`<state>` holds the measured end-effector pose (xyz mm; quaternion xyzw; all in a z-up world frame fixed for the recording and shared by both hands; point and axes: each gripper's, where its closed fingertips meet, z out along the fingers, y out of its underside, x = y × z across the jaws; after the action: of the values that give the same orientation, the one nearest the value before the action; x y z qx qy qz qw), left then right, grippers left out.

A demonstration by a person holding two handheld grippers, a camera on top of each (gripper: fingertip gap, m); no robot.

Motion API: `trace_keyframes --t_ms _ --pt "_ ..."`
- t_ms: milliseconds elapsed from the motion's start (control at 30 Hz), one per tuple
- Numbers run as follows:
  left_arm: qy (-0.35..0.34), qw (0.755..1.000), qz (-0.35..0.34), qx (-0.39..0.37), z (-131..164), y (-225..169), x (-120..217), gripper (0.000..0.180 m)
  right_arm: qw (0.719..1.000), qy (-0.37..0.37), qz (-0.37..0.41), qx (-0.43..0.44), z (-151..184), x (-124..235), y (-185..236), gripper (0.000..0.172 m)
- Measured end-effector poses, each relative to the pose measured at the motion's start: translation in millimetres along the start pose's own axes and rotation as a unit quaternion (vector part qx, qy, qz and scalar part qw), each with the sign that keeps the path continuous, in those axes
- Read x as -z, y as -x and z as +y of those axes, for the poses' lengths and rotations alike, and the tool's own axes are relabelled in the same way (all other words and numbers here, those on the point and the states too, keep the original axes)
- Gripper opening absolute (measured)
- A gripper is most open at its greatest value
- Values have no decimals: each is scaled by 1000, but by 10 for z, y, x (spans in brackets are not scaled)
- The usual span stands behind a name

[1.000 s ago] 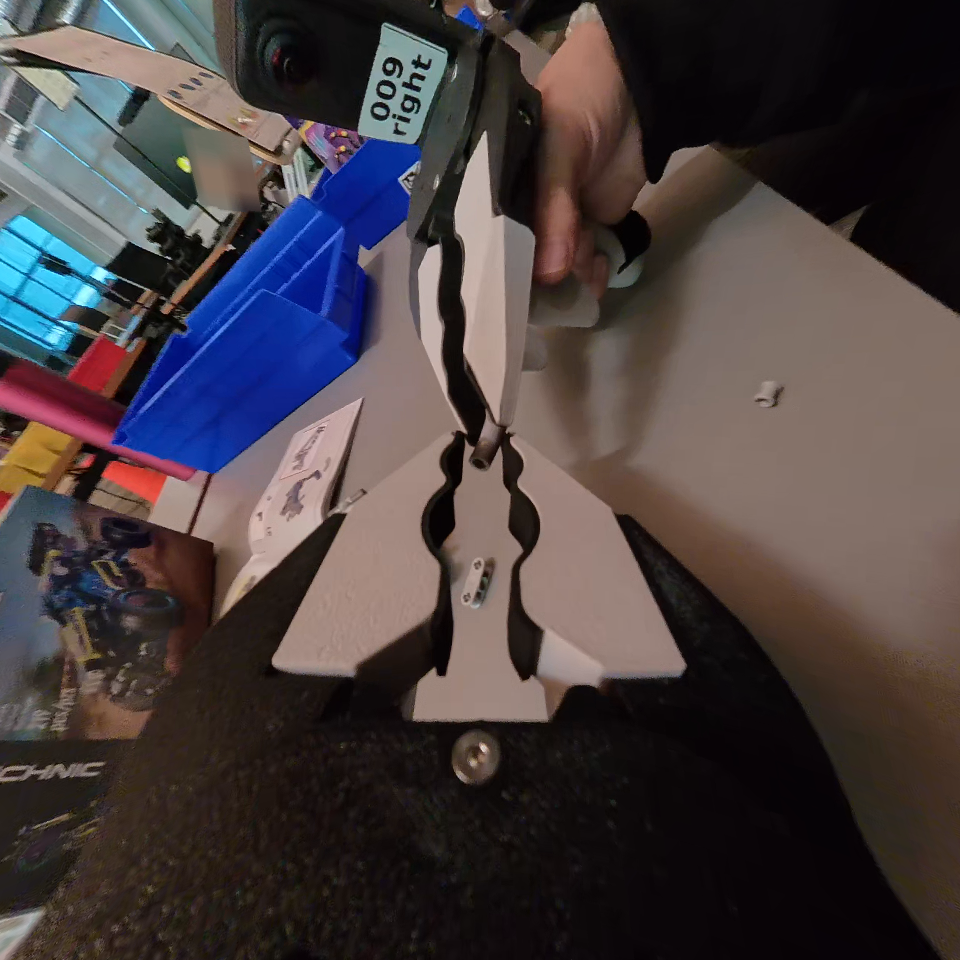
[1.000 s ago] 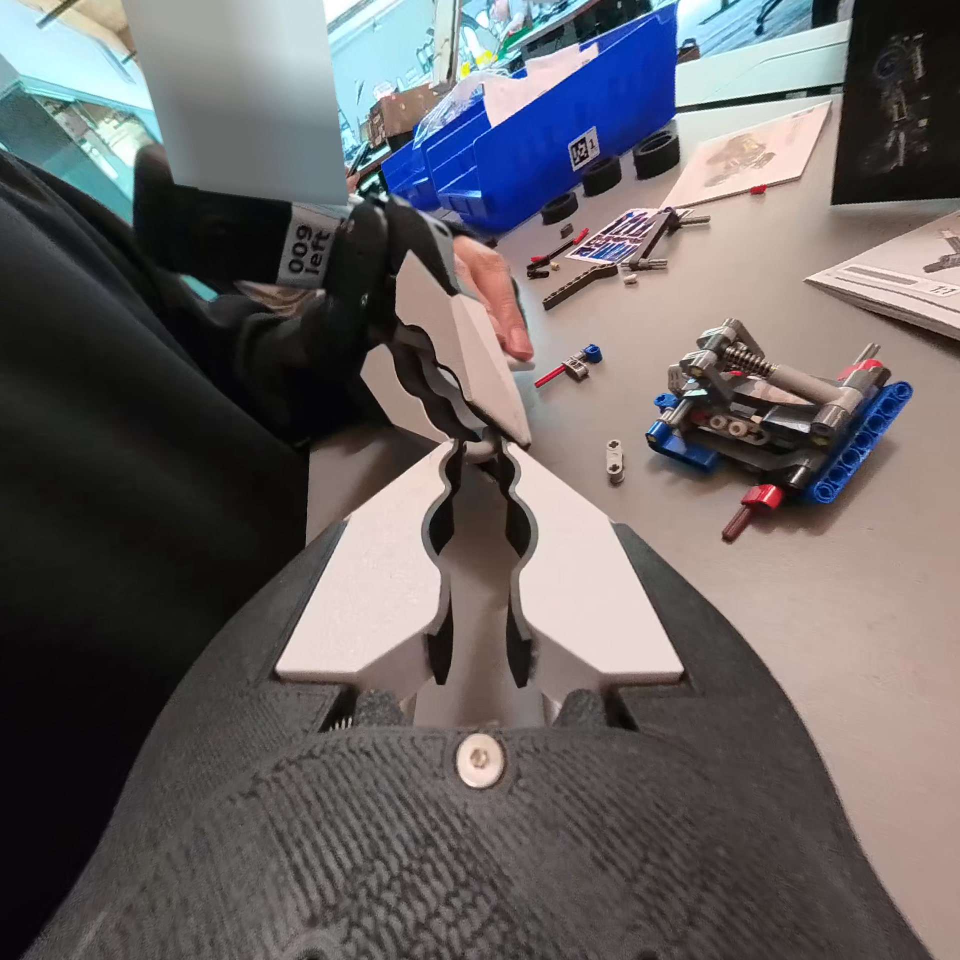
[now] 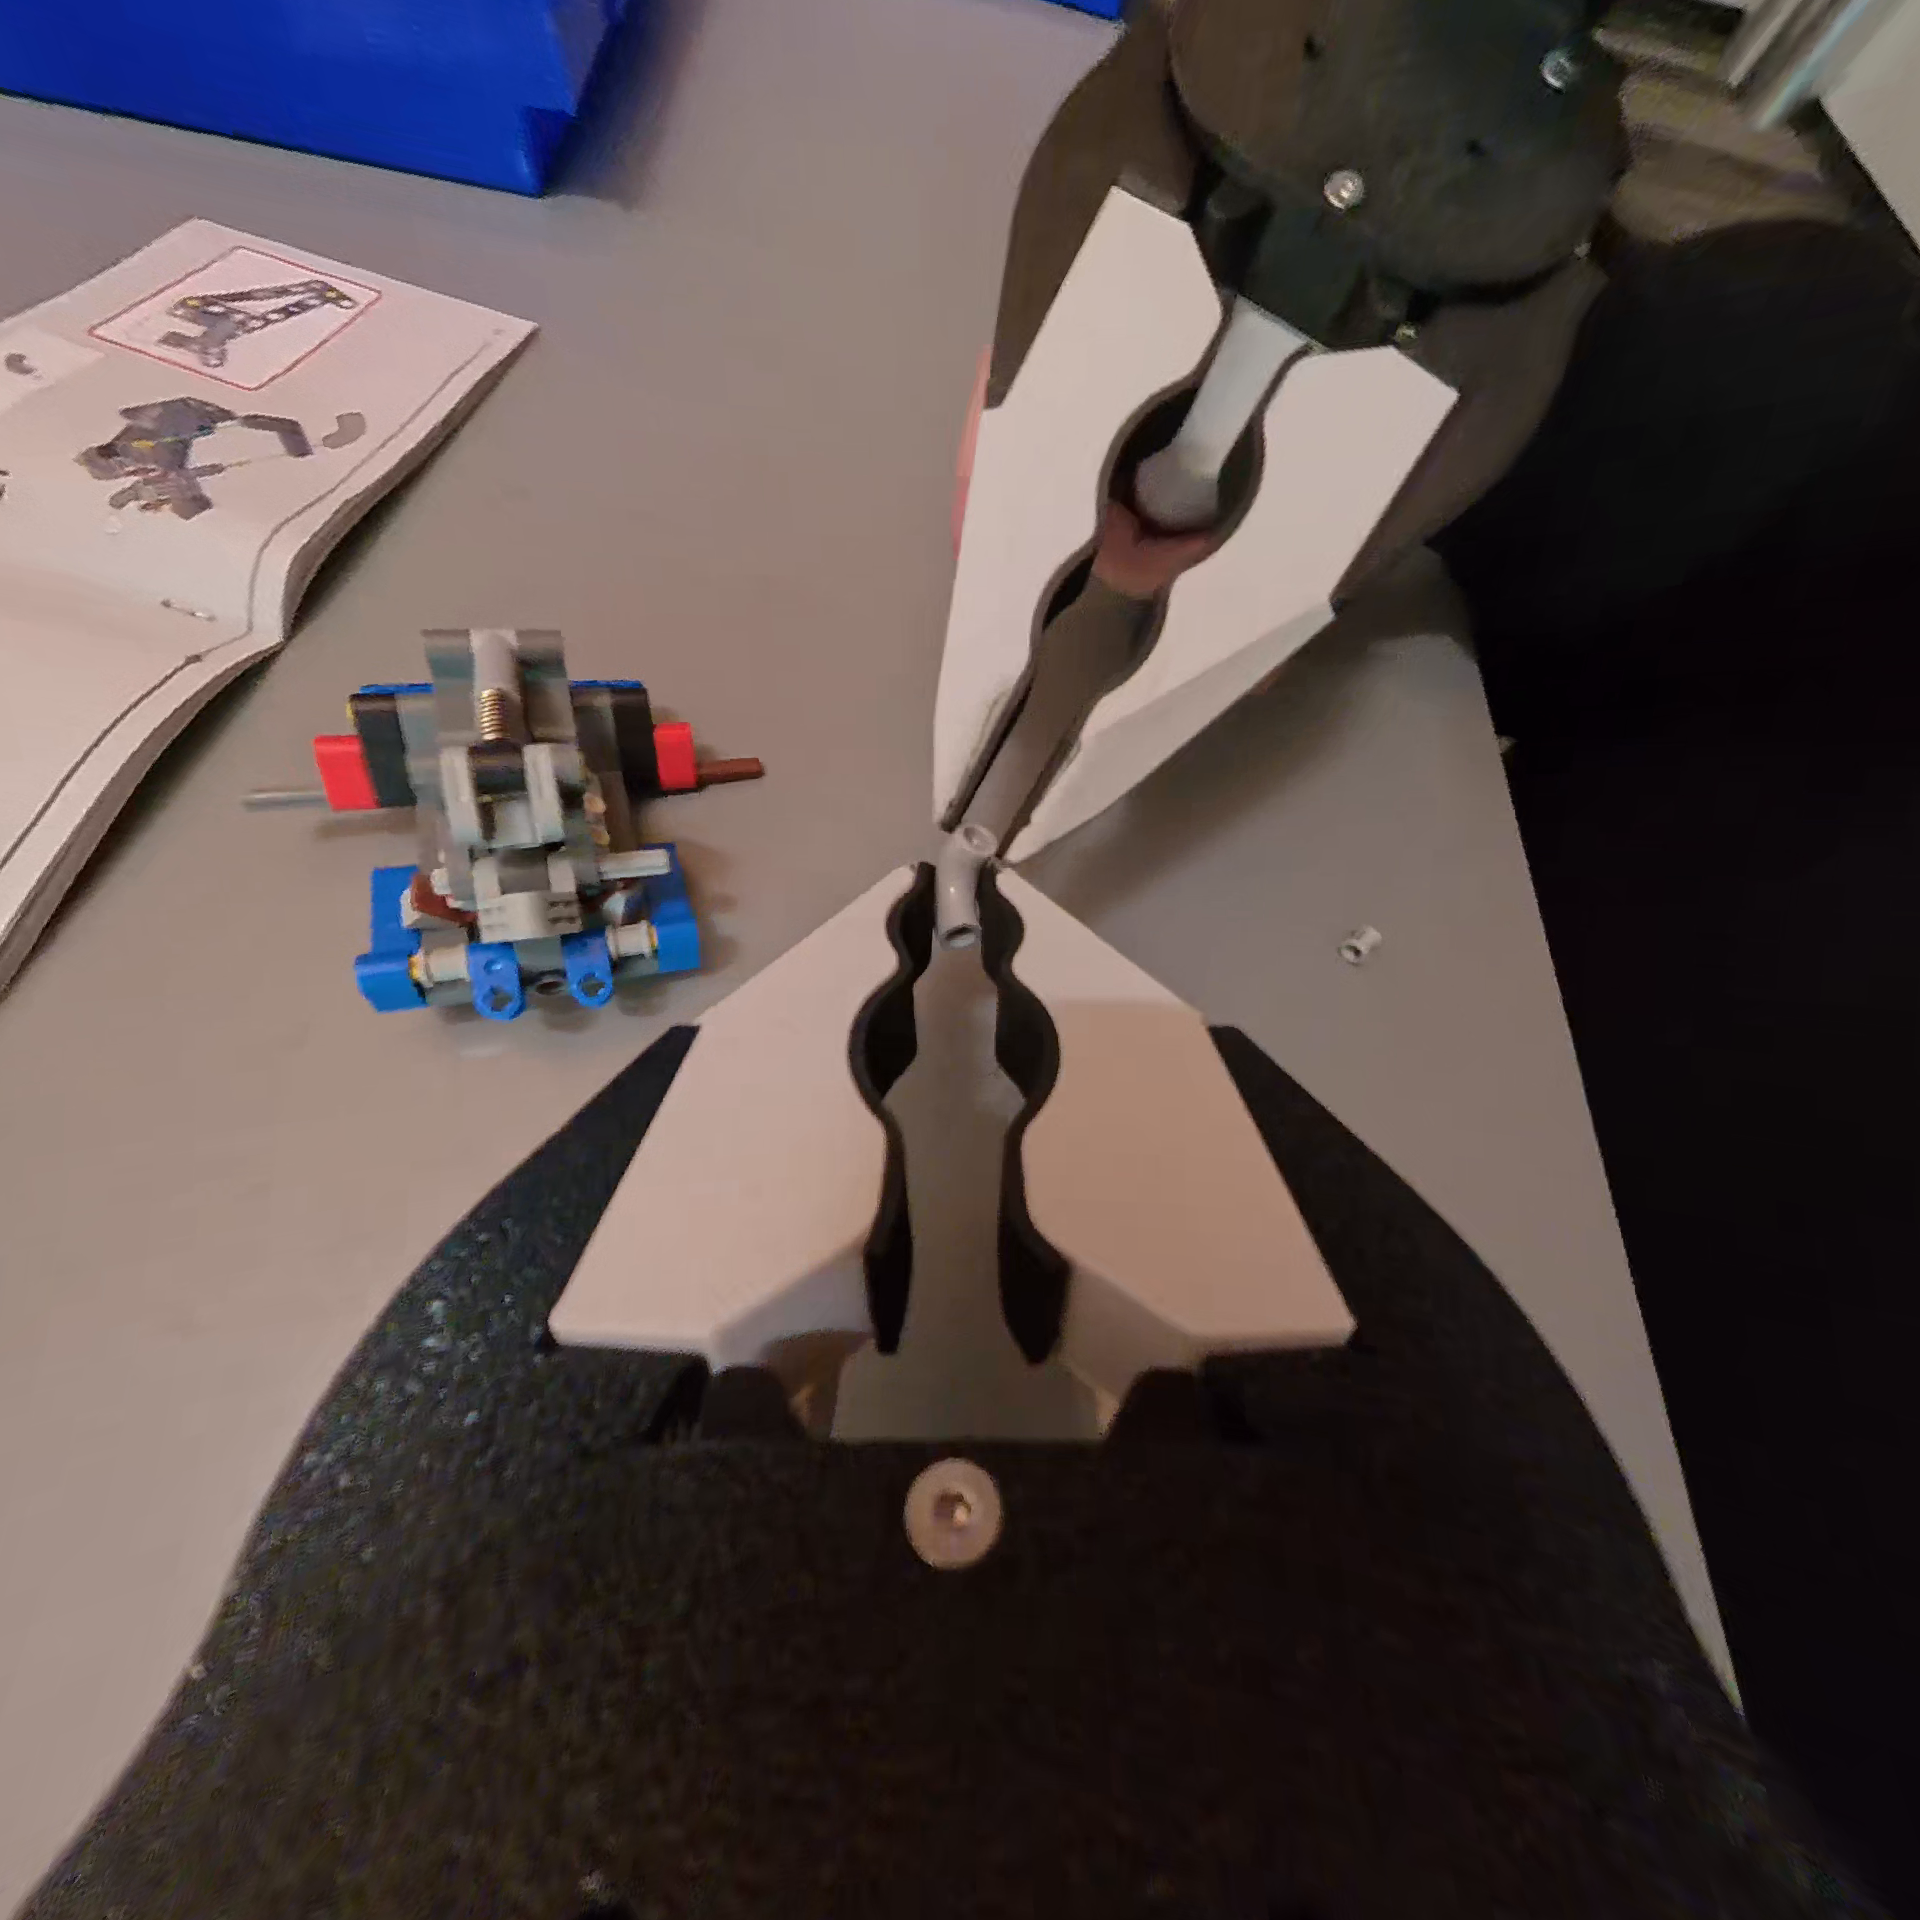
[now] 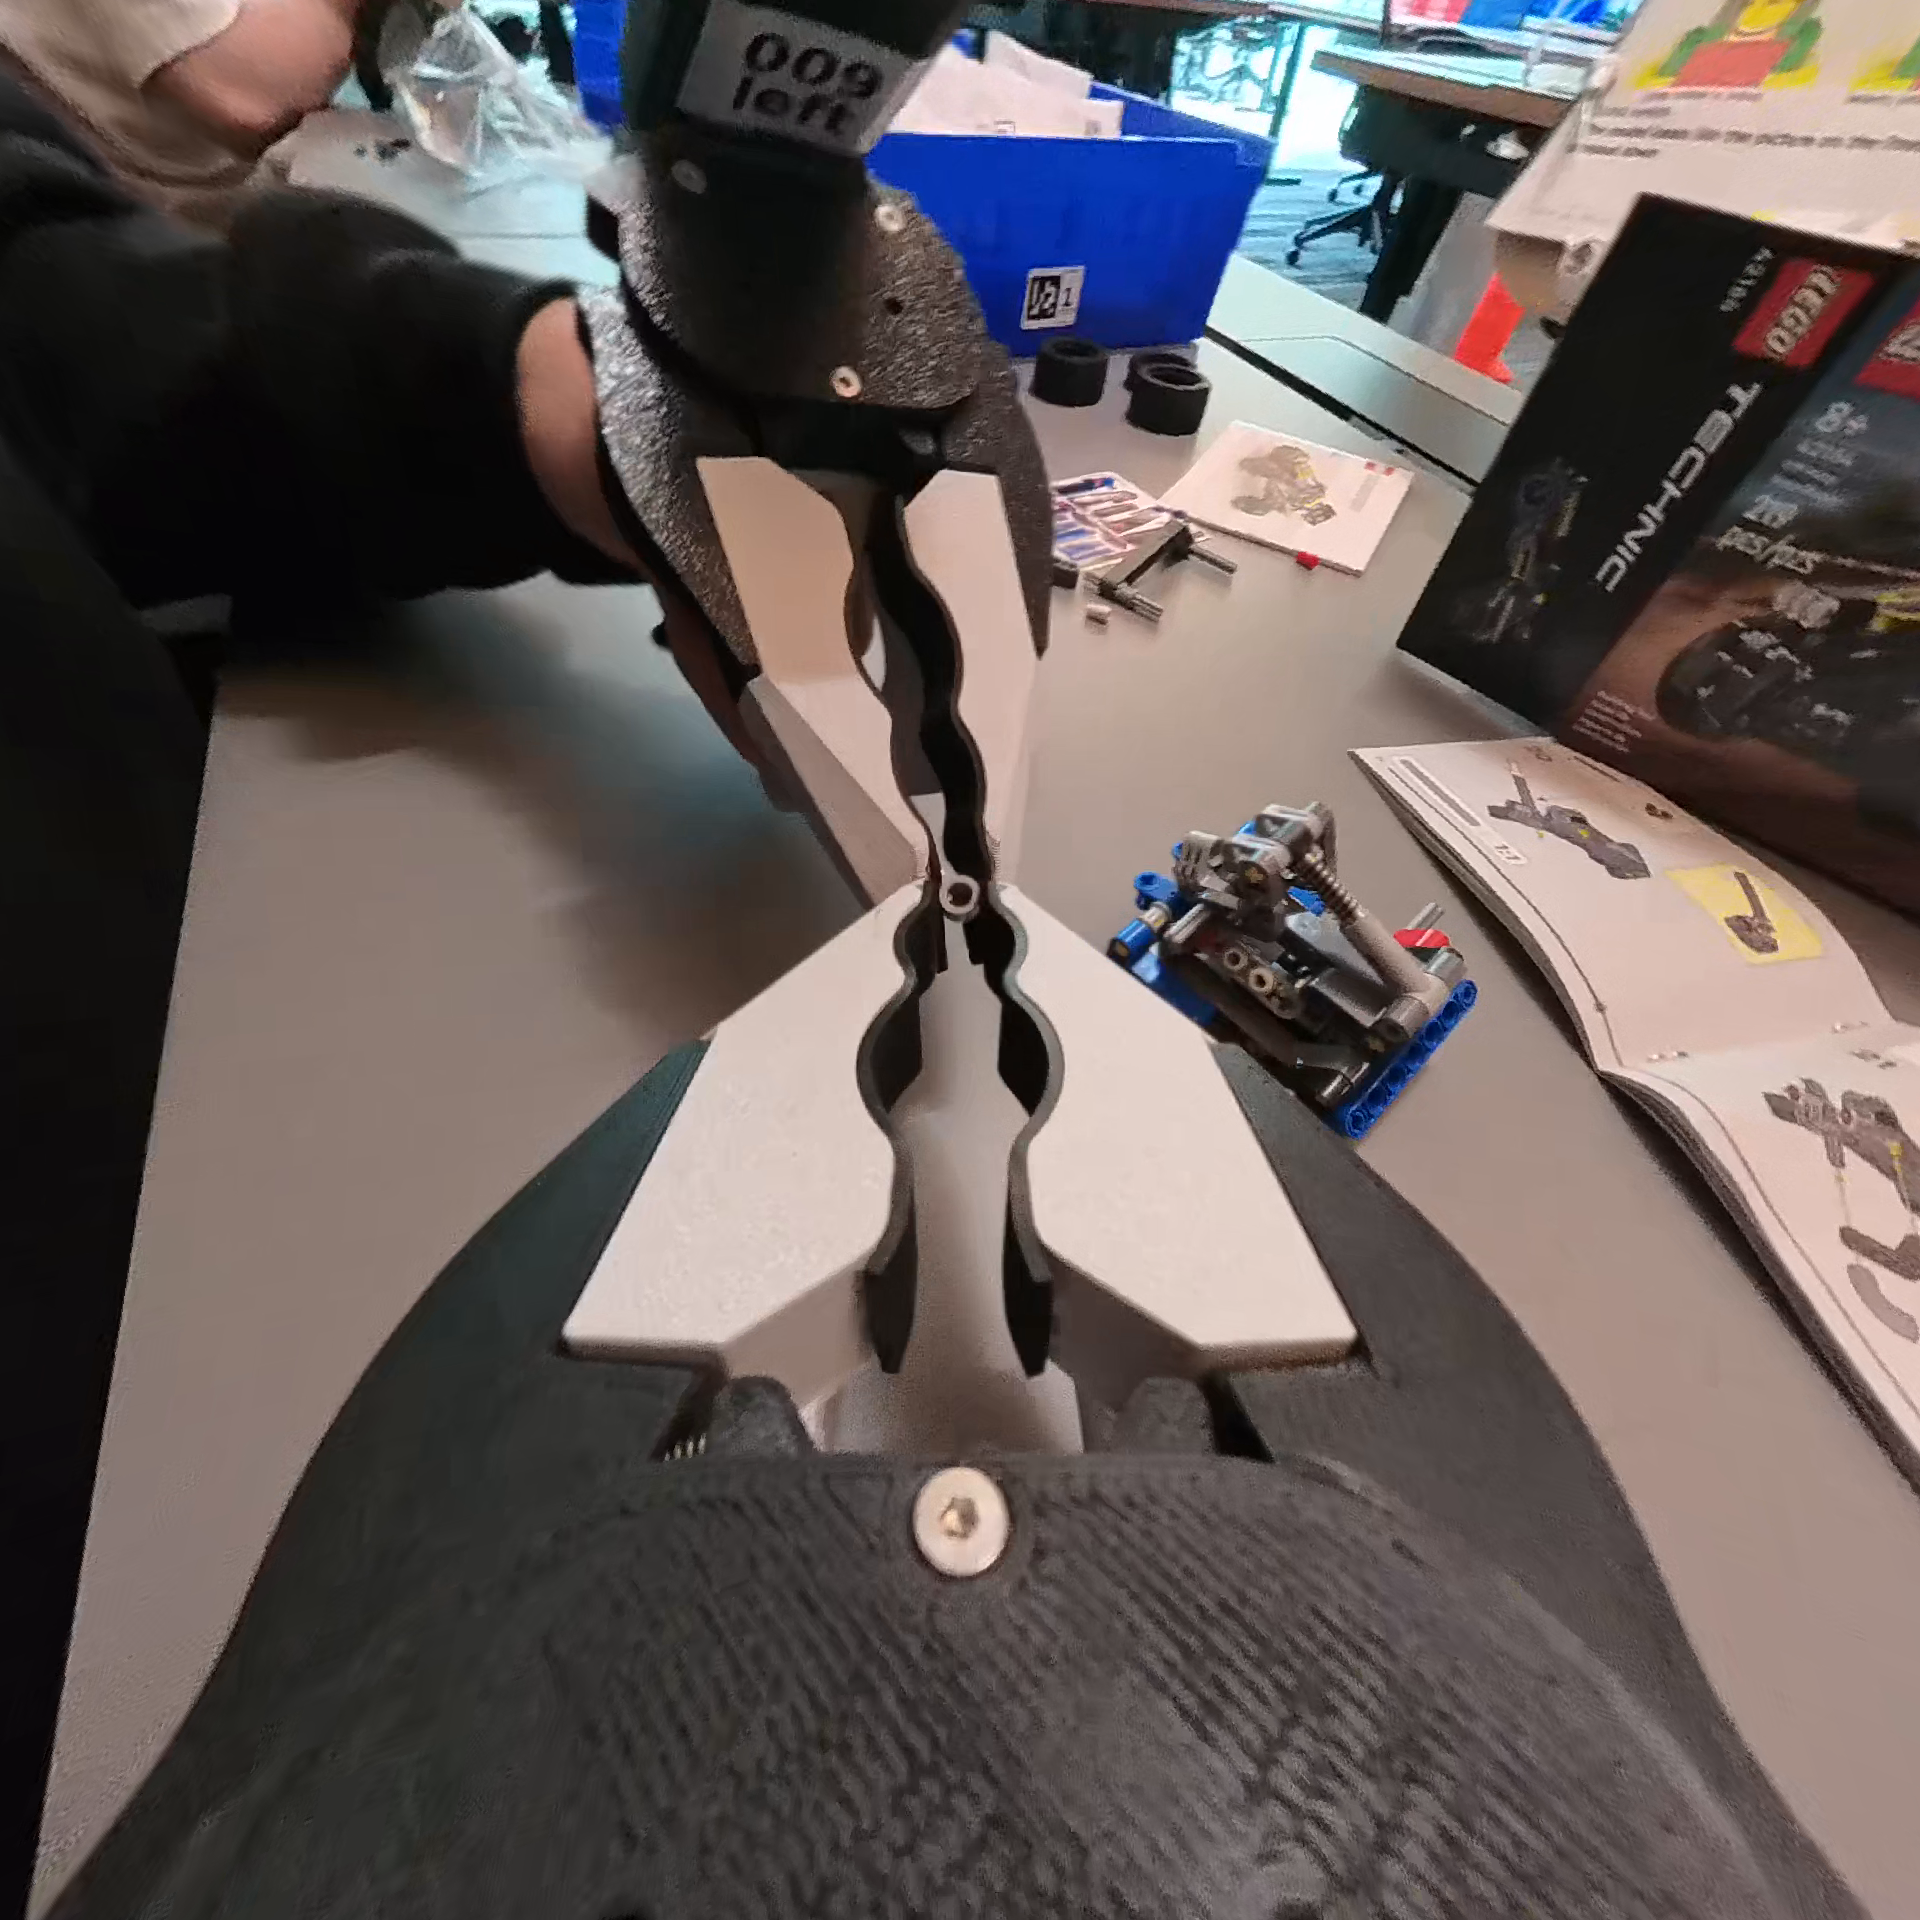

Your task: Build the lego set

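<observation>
A small grey connector piece (image 3: 961, 894) is pinched at the narrow tips of the left gripper (image 3: 956, 904), above the grey worktop (image 3: 727, 416). The same piece is met tip to tip by the right gripper (image 4: 958, 914), whose fingers are drawn in narrow around it; whether its pads press cannot be told. A part-built blue and grey model (image 3: 509, 831) is seen on the worktop near the grippers, an open instruction booklet (image 3: 156, 468) beyond it, and a tiny grey bush (image 3: 1359, 943) near the worktop's edge.
</observation>
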<state>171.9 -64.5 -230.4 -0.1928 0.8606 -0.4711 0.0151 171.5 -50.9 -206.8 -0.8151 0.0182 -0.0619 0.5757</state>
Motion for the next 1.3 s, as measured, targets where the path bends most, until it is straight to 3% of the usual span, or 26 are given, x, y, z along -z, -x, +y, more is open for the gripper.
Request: trace_keyframes --t_ms 33,233,433,533,800,900,933,1000,1100,1300 --pt "5 1000 9 -7 13 -24 -1 5 1000 2 -7 9 7 2 27 5" --pt "11 998 11 -64 44 -55 -10 6 1000 15 -20 16 21 7 73 4" --pt "-8 992 -53 -112 -16 107 -4 16 987 0 18 -159 57 91 -196 4" --pt "-37 992 -47 -112 -81 74 6 10 971 -22 -22 -236 24 131 -151 4" --pt "-49 997 -6 -57 -98 15 30 4 974 -29 -35 -220 3 124 -94 4" --pt "-72 997 25 27 -155 5 57 4 990 -37 -6 -135 -52 152 -120 4" --pt "-77 994 33 65 -164 21 64 4 996 -30 18 -83 -58 167 -147 3" --pt "-75 983 52 157 -147 54 70 4 994 -7 91 60 -64 204 -230 18" --pt "-108 948 105 281 -238 49 122 4 947 7 181 267 -152 231 -240 27" --pt "-142 873 205 418 -336 -13 196 4 885 38 233 402 -193 179 -152 20"
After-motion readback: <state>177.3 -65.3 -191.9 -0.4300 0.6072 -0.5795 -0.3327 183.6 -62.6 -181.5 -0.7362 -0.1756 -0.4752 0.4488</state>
